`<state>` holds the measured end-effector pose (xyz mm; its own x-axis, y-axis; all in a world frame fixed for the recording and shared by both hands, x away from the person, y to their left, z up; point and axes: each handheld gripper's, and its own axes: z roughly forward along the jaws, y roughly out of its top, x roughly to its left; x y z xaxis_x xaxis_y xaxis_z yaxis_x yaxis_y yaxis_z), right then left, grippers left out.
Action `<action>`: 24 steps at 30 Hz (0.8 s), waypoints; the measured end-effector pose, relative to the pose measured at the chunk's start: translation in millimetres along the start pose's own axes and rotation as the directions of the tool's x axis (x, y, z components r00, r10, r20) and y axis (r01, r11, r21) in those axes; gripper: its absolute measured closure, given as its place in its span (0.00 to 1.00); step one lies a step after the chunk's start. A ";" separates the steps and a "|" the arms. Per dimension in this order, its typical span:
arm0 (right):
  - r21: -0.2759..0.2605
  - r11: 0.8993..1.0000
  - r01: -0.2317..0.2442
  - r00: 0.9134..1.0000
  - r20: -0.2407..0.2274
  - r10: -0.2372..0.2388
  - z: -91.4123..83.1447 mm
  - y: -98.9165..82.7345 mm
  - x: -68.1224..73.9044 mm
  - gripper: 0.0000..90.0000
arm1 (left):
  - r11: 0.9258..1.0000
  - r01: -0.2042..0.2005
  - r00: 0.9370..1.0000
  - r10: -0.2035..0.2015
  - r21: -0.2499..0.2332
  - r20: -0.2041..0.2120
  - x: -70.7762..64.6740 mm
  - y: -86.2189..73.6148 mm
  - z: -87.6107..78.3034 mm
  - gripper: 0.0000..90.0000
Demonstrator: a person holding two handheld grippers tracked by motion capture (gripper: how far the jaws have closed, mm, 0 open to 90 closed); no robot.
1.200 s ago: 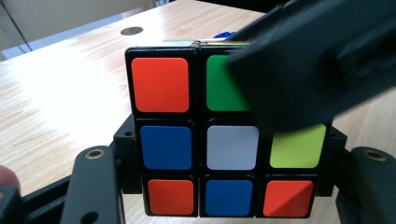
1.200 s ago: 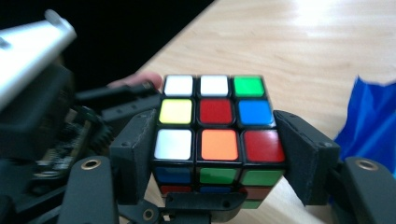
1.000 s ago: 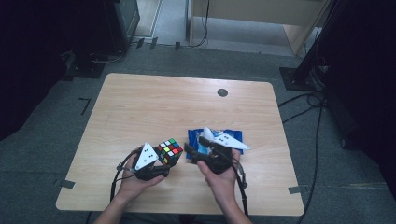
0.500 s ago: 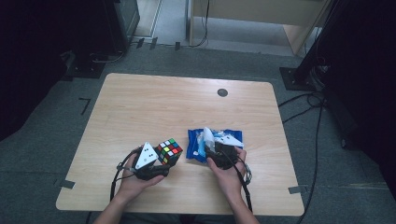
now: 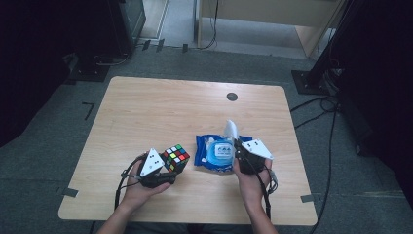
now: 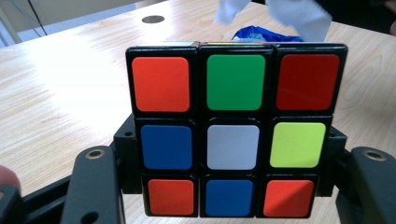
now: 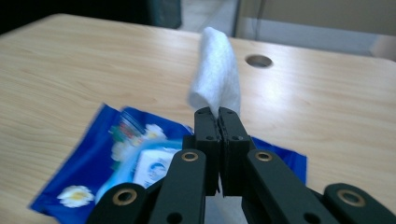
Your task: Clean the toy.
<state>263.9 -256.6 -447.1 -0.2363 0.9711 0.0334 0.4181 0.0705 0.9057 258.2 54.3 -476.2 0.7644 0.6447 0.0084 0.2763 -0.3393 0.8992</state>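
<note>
Item: right gripper (image 7: 218,112), jaws just closed, now pinching a white wipe (image 7: 215,79) from the blue packet (image 5: 214,153); extraction begun. Left gripper (image 5: 168,170) clamps our Rubik's cube (image 6: 233,135).

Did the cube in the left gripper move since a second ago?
No. The cube sits at the same spot near the table's front edge, clamped in the left gripper.

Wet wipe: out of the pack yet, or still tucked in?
Partly out. The wipe stands up from the blue pack, pinched in the shut right tool; its lower end is hidden.
</note>
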 end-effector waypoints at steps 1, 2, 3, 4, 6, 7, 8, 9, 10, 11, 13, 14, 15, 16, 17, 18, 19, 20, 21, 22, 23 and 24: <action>-0.006 1.000 0.001 0.999 -0.033 -0.001 -1.0 1.5 -0.3 0.99 | 1.000 0.000 1.000 0.000 -0.001 0.000 -0.2 0.0 0.3 0.37; -0.010 1.000 0.002 0.996 -0.089 -0.003 -2.3 3.5 1.8 0.99 | 1.000 -0.001 1.000 0.001 -0.001 0.001 -0.4 0.1 0.4 0.37; -0.014 1.000 0.010 0.993 -0.119 -0.012 -3.0 4.7 4.2 0.99 | 1.000 -0.002 1.000 0.002 0.000 0.003 -0.9 0.2 0.8 0.38; -0.020 1.000 0.017 0.987 -0.157 -0.020 -4.5 6.1 8.7 0.99 | 1.000 -0.002 1.000 0.002 0.000 0.005 -1.8 0.3 1.2 0.38; -0.035 0.999 0.036 0.970 -0.238 -0.043 -5.6 8.9 21.7 0.99 | 1.000 -0.007 1.000 0.007 0.002 0.013 -4.1 0.5 2.5 0.38; -0.040 0.998 0.056 0.956 -0.288 -0.065 -6.2 10.1 31.2 0.99 | 1.000 -0.011 1.000 0.010 0.002 0.018 -5.8 0.4 3.3 0.38; -0.044 0.997 0.058 0.941 -0.332 -0.069 -6.3 10.8 38.8 0.99 | 1.000 -0.015 1.000 0.015 0.001 0.025 -7.9 0.4 4.2 0.37; -0.041 0.998 0.053 0.921 -0.383 -0.065 -6.6 11.1 45.8 0.98 | 1.000 -0.023 0.999 0.023 0.003 0.031 -9.9 0.4 4.9 0.38; -0.042 0.998 0.052 0.904 -0.423 -0.065 -6.2 11.0 52.5 0.98 | 0.999 -0.033 0.999 0.032 0.004 0.037 -12.1 0.4 5.6 0.38; -0.038 0.998 0.055 0.889 -0.453 -0.066 -5.8 10.5 59.2 0.98 | 0.999 -0.039 0.998 0.039 0.004 0.042 -13.9 0.3 6.1 0.38; -0.025 0.998 0.056 0.868 -0.493 -0.061 -3.8 8.7 68.9 0.99 | 0.998 -0.056 0.997 0.056 0.000 0.056 -18.5 0.3 7.0 0.38; -0.015 0.999 0.043 0.859 -0.511 -0.044 -2.5 7.6 72.1 0.99 | 0.998 -0.061 0.996 0.061 -0.001 0.061 -19.6 0.4 7.0 0.38; -0.004 1.000 0.026 0.851 -0.524 -0.025 -1.1 6.6 74.1 0.99 | 0.998 -0.063 0.996 0.063 -0.003 0.067 -20.5 0.4 7.2 0.38; 0.009 1.000 0.006 0.842 -0.539 0.000 0.2 5.6 75.2 0.99 | 0.998 -0.065 0.996 0.065 -0.003 0.069 -20.7 0.5 7.1 0.38; 0.017 1.000 -0.010 0.835 -0.550 0.018 0.9 5.0 75.9 0.99 | 0.998 -0.066 0.995 0.066 -0.004 0.070 -21.0 0.6 7.1 0.38; 0.028 0.999 -0.025 0.829 -0.557 0.036 1.8 4.4 76.3 0.99 | 0.998 -0.067 0.995 0.067 -0.004 0.070 -21.1 0.5 7.1 0.38; 0.039 0.998 -0.042 0.823 -0.565 0.057 2.8 3.8 76.1 1.00 | 0.998 -0.069 0.995 0.069 -0.003 0.072 -21.1 0.3 7.3 0.38; 0.053 0.996 -0.071 0.812 -0.577 0.088 3.5 3.4 76.1 1.00 | 0.997 -0.071 0.995 0.071 -0.003 0.076 -21.4 0.1 7.5 0.38; 0.069 0.993 -0.097 0.796 -0.593 0.119 4.3 3.0 75.9 1.00 | 0.997 -0.074 0.994 0.074 -0.003 0.075 -21.9 0.1 7.7 0.38; 0.077 0.991 -0.108 0.789 -0.600 0.133 4.7 2.9 76.2 1.00 | 0.997 -0.077 0.994 0.077 -0.003 0.076 -22.6 -0.1 8.3 0.38; 0.086 0.989 -0.121 0.778 -0.610 0.148 4.5 3.0 77.5 1.00 | 0.997 -0.079 0.994 0.079 0.001 0.079 -23.1 -0.2 8.8 0.38; 0.091 0.988 -0.126 0.765 -0.625 0.156 4.1 3.4 79.0 1.00 | 0.997 -0.081 0.994 0.081 0.001 0.079 -23.9 -0.3 9.4 0.38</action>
<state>250.2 -178.6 -443.2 -0.6638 0.6115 0.4307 0.5230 -0.0321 0.8517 245.3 32.5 -480.7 0.8276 0.5593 0.0467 0.2141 -0.3916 0.8949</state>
